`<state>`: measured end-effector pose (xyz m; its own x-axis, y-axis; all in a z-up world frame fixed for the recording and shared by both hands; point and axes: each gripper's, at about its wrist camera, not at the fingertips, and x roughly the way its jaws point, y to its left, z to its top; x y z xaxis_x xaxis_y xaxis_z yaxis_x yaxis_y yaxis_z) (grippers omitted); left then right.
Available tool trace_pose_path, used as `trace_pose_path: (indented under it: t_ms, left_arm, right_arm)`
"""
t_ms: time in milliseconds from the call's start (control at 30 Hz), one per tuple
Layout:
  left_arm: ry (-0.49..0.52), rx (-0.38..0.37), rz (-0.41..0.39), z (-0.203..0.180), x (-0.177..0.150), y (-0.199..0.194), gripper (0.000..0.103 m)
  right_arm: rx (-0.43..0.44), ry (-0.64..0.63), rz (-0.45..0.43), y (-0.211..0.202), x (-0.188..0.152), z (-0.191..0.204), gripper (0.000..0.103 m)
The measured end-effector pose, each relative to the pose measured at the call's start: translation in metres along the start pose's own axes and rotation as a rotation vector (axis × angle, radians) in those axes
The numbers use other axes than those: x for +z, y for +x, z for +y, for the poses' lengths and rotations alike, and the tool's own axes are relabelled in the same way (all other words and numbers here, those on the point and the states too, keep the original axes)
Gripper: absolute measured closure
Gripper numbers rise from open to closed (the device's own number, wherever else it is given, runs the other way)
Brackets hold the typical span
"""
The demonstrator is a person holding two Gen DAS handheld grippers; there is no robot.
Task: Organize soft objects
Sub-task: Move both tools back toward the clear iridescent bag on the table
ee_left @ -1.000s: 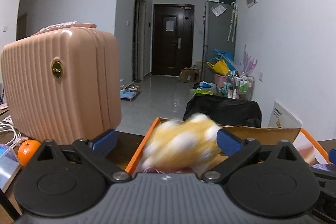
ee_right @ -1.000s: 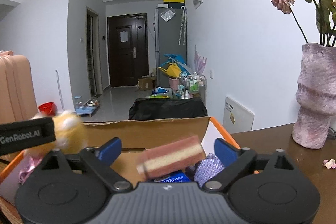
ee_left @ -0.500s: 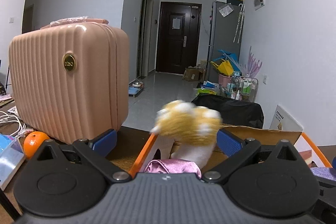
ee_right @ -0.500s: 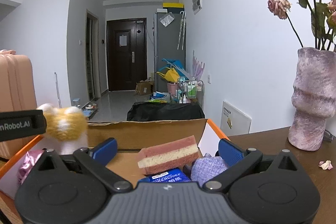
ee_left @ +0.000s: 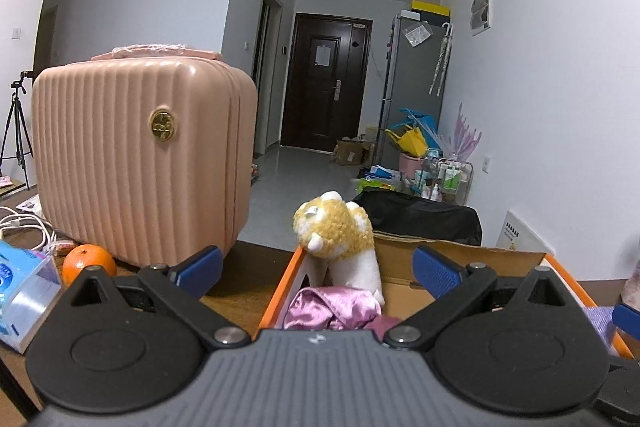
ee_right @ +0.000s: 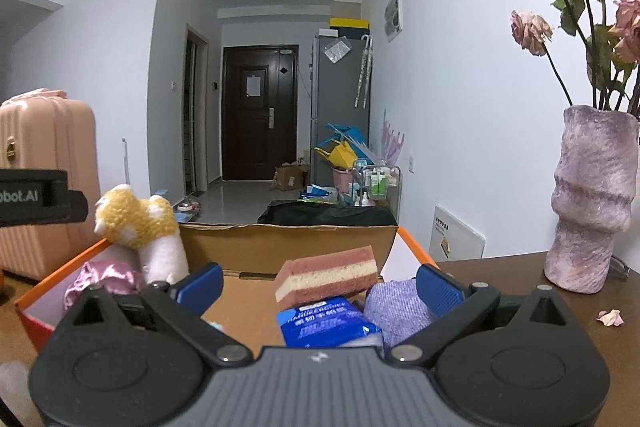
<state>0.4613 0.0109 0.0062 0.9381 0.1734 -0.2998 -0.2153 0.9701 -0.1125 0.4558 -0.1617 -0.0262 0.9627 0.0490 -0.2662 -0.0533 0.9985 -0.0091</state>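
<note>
1. The left gripper (ee_left: pixel 316 267) has its fingers spread wide, nothing between them.
2. The right gripper (ee_right: pixel 320 285) is likewise wide apart and grips nothing.
3. In the cardboard box (ee_right: pixel 288 239) on the table (ee_right: pixel 516 279), the plush toy (ee_right: pixel 138 223) stands at 9 o'clock above pink satin cloth (ee_right: pixel 106 279).
4. The layered sponge (ee_right: pixel 328 277) leans at 3 o'clock on a blue tissue pack (ee_right: pixel 328 323), beside purple cloth (ee_right: pixel 400 307).
5. A pink suitcase (ee_left: pixel 140 155) and an orange (ee_left: pixel 88 261) sit at 9 o'clock of the box.

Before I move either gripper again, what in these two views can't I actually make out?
- Box floor: both views, hidden by gripper bodies.
- Blue tissue pack: right view, lower part behind the right gripper.
- Pink satin cloth: left view, cut by the left gripper.
- Pack lettering: too small.
</note>
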Motion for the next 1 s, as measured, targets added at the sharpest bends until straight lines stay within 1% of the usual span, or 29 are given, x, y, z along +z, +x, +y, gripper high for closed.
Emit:
trace_pose_path:
  t_ms: [200,367,733,1000]
  left_arm:
    - [0.015,-0.011,-0.012,0.012,-0.005,-0.022,0.000]
    - [0.053,-0.017,-0.029,0.021,-0.012,-0.042,0.000]
    - [0.117,-0.034,-0.029,0.050,-0.030,-0.080,0.000]
    - [0.184,-0.057,0.017,0.068,-0.046,-0.103,0.000]
  right_arm:
    - [0.019,-0.017,-0.004,-0.021,-0.006,0.000,0.000]
    - [0.057,-0.045,-0.006,-0.043,-0.012,0.002,0.000]
    - [0.143,-0.103,0.035,-0.082,-0.027,0.009,0.000]
    - [0.186,-0.129,0.062,-0.116,-0.041,0.017,0.000]
